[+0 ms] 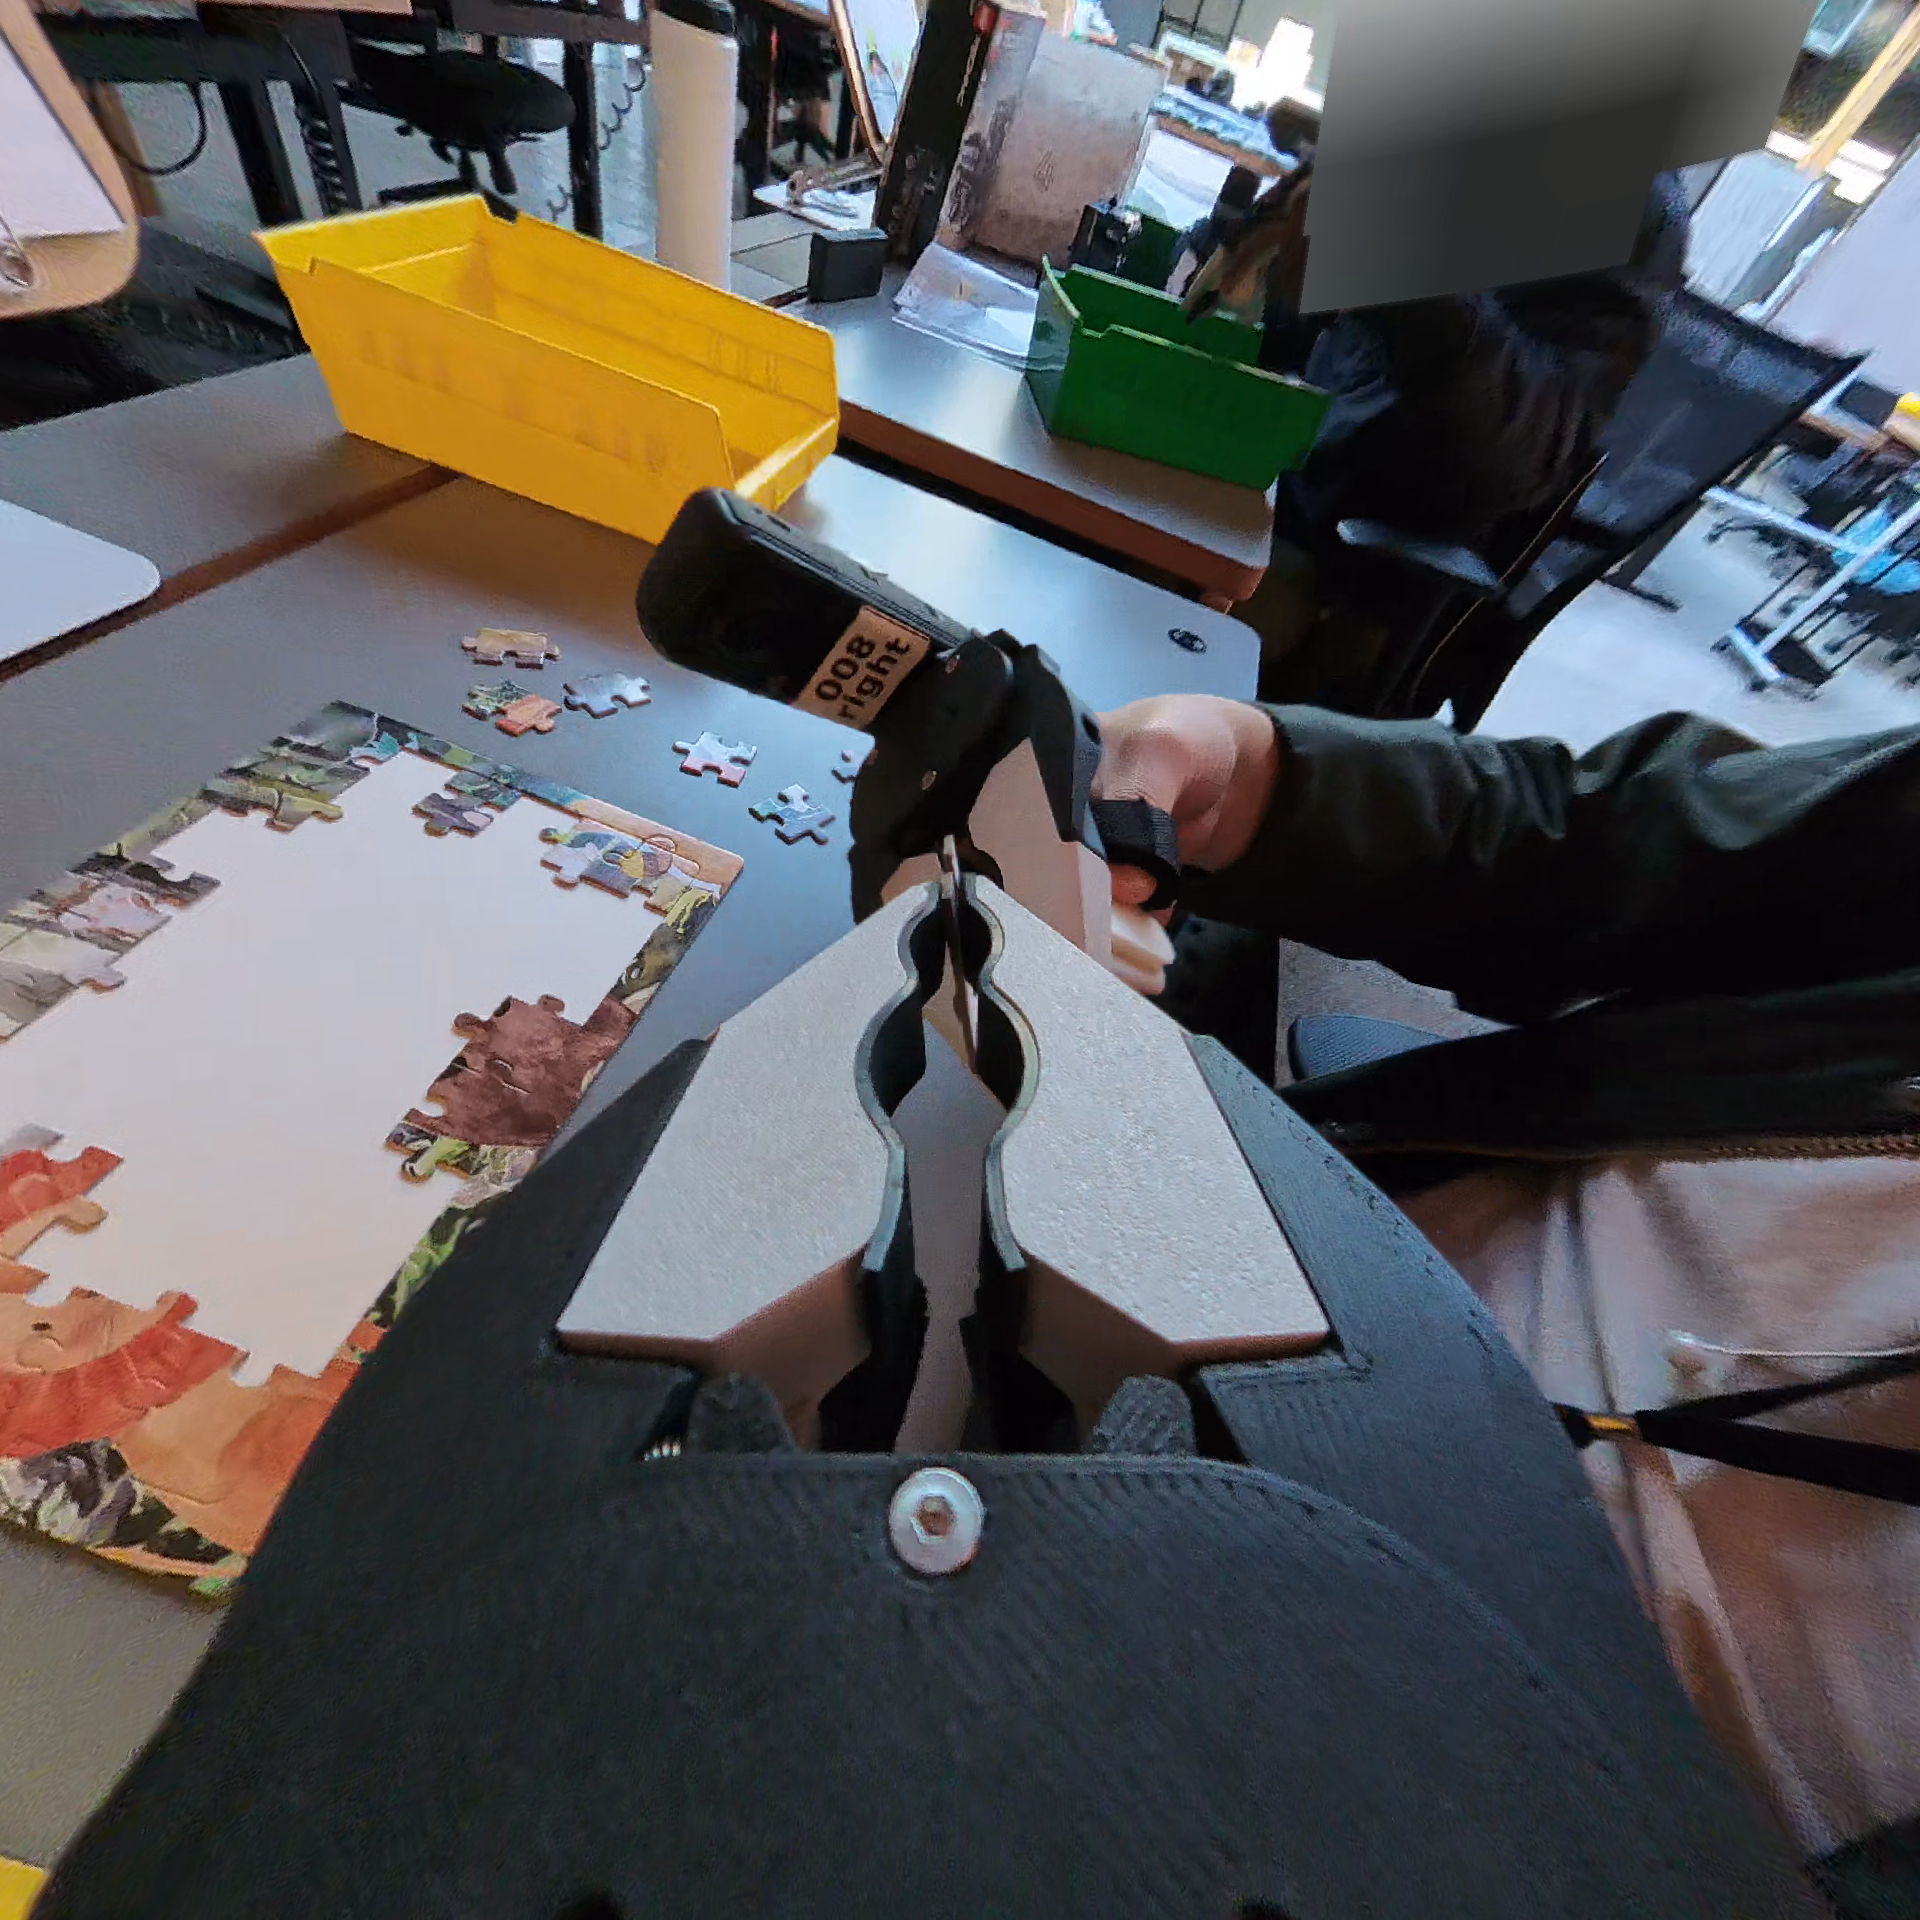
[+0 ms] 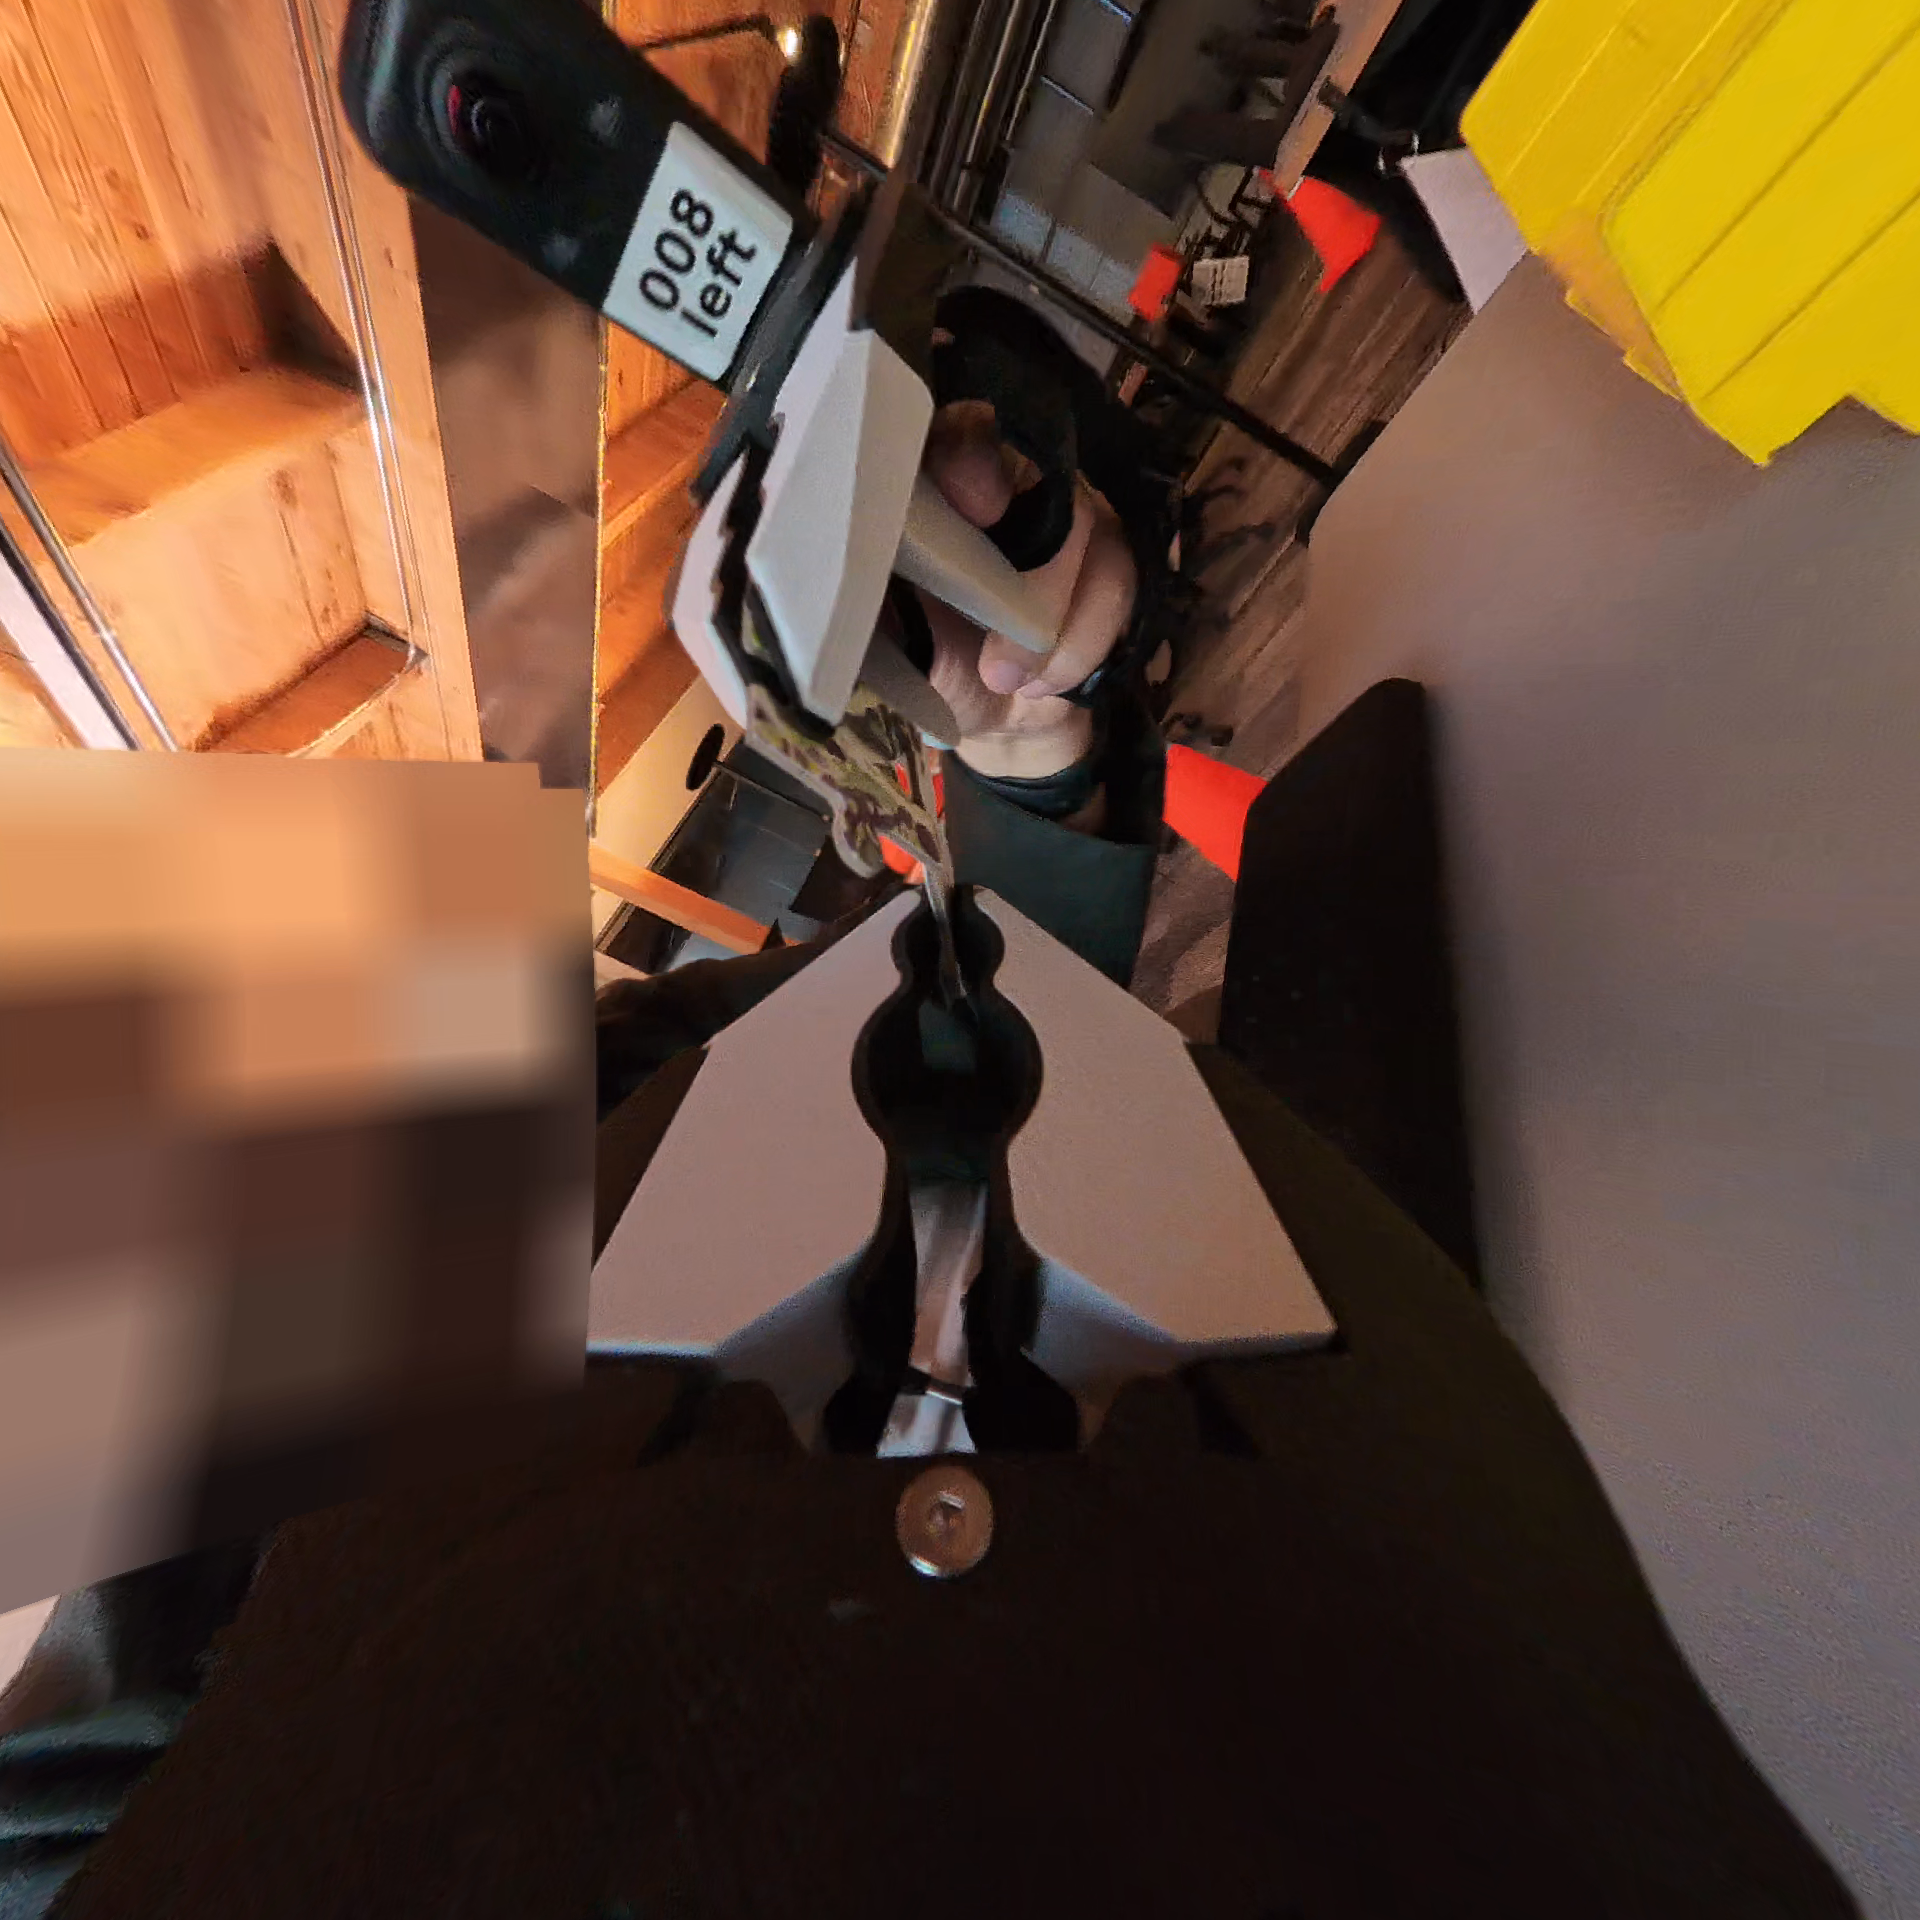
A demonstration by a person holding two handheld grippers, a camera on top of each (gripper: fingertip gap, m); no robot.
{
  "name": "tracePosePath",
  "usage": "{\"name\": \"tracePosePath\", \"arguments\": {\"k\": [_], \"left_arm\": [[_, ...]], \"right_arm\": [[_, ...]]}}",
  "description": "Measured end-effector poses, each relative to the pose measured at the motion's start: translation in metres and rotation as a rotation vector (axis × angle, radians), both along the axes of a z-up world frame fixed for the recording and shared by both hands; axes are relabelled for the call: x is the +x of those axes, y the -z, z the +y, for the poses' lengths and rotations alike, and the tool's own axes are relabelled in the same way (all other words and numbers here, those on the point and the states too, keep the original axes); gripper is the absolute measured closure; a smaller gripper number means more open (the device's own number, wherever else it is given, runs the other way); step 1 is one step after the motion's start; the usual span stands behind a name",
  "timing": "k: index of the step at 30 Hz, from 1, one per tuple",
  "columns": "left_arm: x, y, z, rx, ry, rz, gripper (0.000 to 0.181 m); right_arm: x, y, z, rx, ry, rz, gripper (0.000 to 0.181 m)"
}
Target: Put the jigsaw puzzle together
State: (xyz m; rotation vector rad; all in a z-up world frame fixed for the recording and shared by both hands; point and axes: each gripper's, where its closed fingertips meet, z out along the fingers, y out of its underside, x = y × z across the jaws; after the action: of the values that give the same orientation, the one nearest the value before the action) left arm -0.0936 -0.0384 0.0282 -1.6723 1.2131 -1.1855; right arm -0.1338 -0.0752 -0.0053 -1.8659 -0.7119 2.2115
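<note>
holding: your left gripper (image 1: 951,894) and right gripper (image 2: 951,904) both clamp one puzzle piece (image 2: 883,774), jaws narrow on it.
bench (image 1: 312,582): half-built puzzle (image 1: 312,1039), loose pieces (image 1: 717,756), yellow bin (image 1: 561,353).

Two stickers bear print large enough to read. One is a tan sticker (image 1: 868,675) with dark print in two short lines, a number over a word. It sits on the black camera body (image 1: 769,603) atop the right gripper (image 1: 997,831), mid-scene in the left wrist view. The other is a white sticker (image 2: 696,265) with the same layout in black, on the black camera body (image 2: 499,114) of the left gripper (image 2: 800,707), at the upper left of the right wrist view. Far back on the next desk, a tall dark box (image 1: 935,125) carries a small red mark and pale print, too small to read.
</note>
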Motion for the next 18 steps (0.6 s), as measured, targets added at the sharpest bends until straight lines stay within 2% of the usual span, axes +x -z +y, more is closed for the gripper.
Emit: {"name": "tracePosePath", "arguments": {"k": [1,3,6,12,15,18], "left_arm": [[0.003,0.005,-0.003,-0.023,-0.020,0.024,0.181],[0.006,0.016,-0.013,-0.184,-0.024,0.076,0.180],[0.011,0.018,-0.029,-0.377,0.020,0.042,0.175],[0.014,0.032,-0.034,-0.341,0.025,0.086,0.173],[0.013,0.041,-0.027,-0.300,-0.023,0.131,0.177],[0.011,0.040,-0.027,-0.423,-0.020,0.111,0.179]], "right_arm": [[0.002,0.006,-0.001,0.035,0.036,-0.021,0.180],[0.007,0.024,-0.002,0.253,0.117,-0.130,0.180],[0.016,0.031,-0.006,0.487,0.205,-0.233,0.180],[0.022,0.043,-0.012,0.455,0.204,-0.308,0.180],[0.021,0.046,-0.014,0.433,0.184,-0.295,0.180],[0.022,0.047,-0.013,0.546,0.181,-0.310,0.180]]}}
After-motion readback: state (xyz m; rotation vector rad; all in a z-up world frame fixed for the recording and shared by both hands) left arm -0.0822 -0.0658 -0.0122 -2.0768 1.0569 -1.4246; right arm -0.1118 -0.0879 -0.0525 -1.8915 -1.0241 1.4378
